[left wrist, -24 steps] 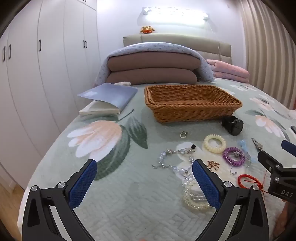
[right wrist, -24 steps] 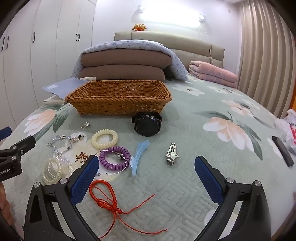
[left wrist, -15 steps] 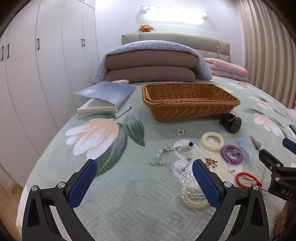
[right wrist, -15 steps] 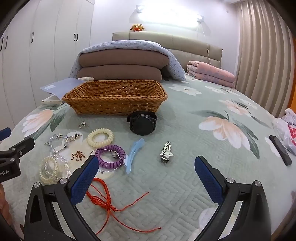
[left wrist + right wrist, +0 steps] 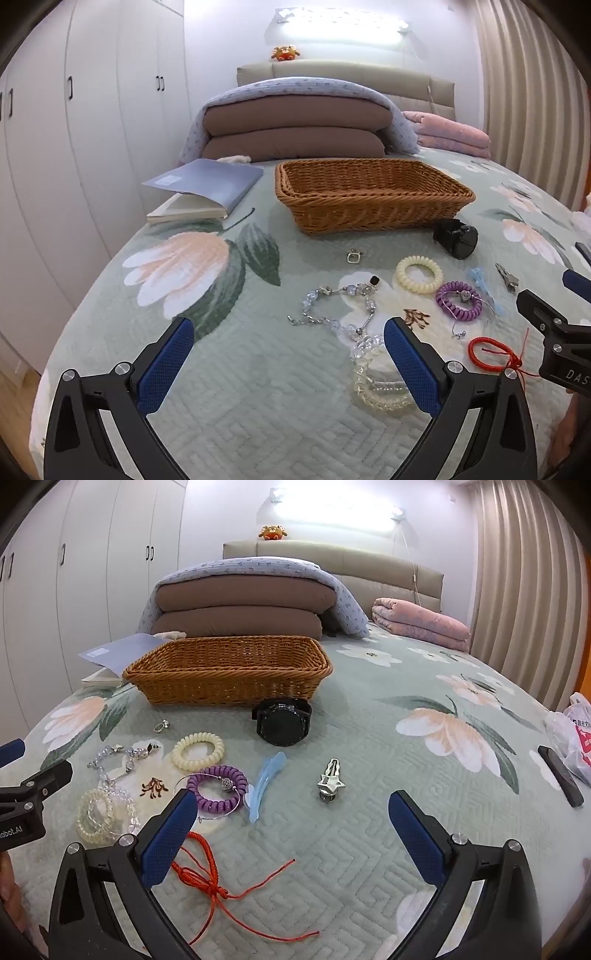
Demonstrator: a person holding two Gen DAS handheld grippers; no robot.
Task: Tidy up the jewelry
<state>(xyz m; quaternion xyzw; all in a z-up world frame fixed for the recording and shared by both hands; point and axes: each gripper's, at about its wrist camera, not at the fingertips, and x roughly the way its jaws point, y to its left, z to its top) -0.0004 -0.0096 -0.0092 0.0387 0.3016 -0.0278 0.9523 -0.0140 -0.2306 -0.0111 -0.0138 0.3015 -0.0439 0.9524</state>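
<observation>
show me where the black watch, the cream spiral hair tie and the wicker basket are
black watch (image 5: 283, 726), right wrist view, on its round dial face
cream spiral hair tie (image 5: 198, 750), right wrist view, on the coil's near side
wicker basket (image 5: 373, 206), left wrist view, on its front woven wall

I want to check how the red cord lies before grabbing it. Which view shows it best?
The right wrist view: the red cord shows knot and loose tails, only its loop partly hidden. In the left wrist view, only the loop shows.
</observation>
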